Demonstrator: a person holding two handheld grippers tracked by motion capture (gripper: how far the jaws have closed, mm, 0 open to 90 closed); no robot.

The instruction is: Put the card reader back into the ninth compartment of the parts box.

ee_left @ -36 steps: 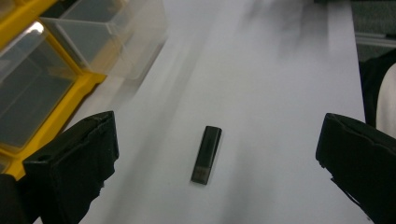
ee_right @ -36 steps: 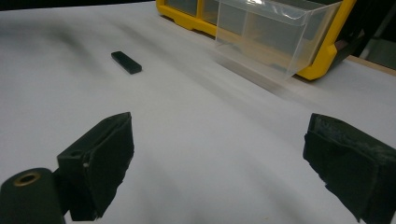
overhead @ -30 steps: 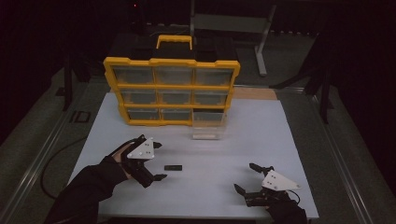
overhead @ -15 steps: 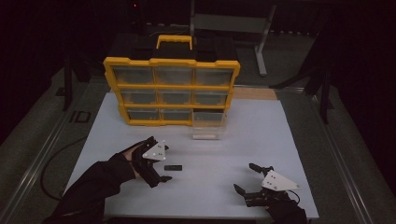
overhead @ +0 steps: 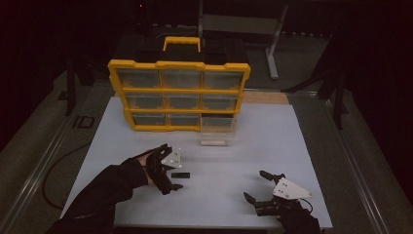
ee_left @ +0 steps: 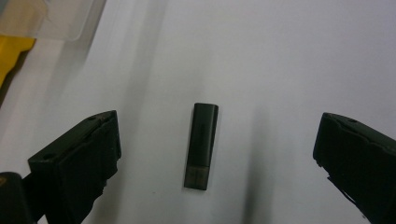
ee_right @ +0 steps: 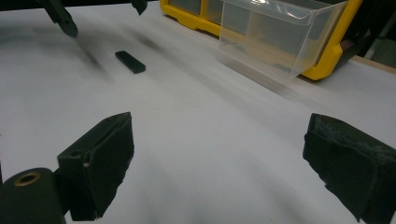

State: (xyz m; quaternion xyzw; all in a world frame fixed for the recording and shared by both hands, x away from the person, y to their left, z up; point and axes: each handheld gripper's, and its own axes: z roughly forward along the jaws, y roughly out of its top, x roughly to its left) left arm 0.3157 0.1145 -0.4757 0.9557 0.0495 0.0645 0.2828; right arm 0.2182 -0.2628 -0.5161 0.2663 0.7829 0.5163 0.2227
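Observation:
A small black stick point(overhead: 180, 174) lies flat on the white table point(overhead: 272, 141). My left gripper point(overhead: 170, 166) is open and hovers just over it, one jaw on each side without touching. In the left gripper view the stick point(ee_left: 201, 144) lies lengthwise between the wide-spread jaws of that gripper point(ee_left: 217, 135). My right gripper point(overhead: 255, 185) rests open near the table's front right, with nothing between its jaws. In the right gripper view the stick point(ee_right: 130, 61) lies far off at the upper left, beyond my open right gripper point(ee_right: 217, 144).
A yellow drawer organizer point(overhead: 178, 92) with a black top and handle stands at the back of the table. Its clear bottom-right drawer point(overhead: 217, 131) is pulled out onto the table and looks empty point(ee_right: 275, 32). Dark floor and metal rails surround the table.
My left gripper has moved right and forward over the table, and its jaws now straddle the black stick. The right gripper has stayed where it was.

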